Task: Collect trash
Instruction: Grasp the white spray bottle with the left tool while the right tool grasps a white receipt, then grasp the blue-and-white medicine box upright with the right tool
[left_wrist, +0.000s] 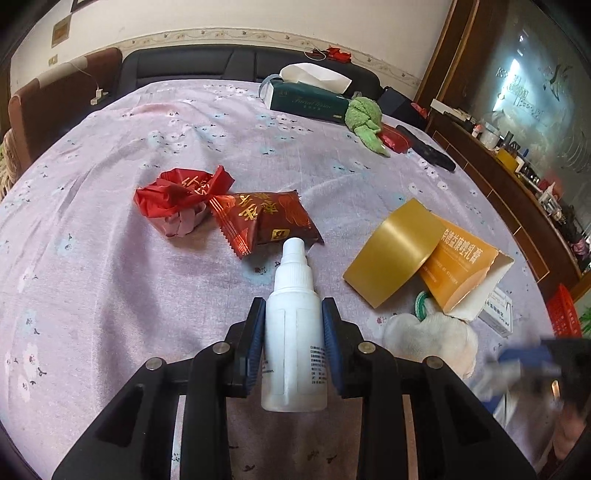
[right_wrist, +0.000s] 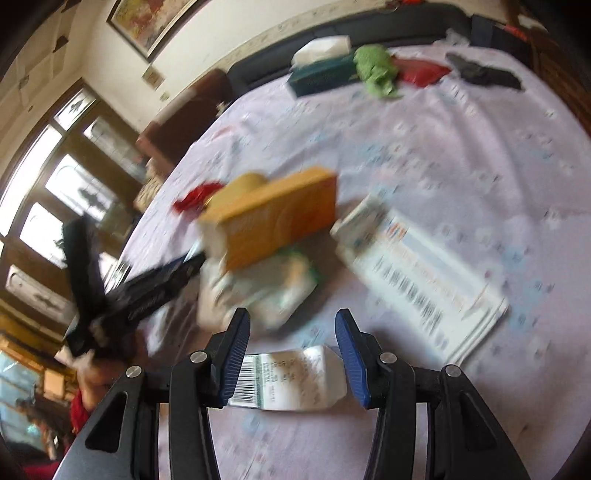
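The fingers (left_wrist: 258, 332) of the left gripper (left_wrist: 293, 314) are closed on a white spray bottle (left_wrist: 293, 332), which is held with its nozzle pointing away over the table (left_wrist: 110, 277). A flattened white tube (right_wrist: 291, 380) with a barcode is gripped between the fingers (right_wrist: 351, 354) of the right gripper (right_wrist: 293, 350), though that view is blurred. Two red snack wrappers (left_wrist: 221, 210) are seen lying touching each other beyond the bottle. To the right, a gold box (left_wrist: 391, 251) and an orange carton (left_wrist: 458, 266) are propped together above a white cloth (left_wrist: 432, 336). A green tissue box (left_wrist: 310, 99) is set at the far edge.
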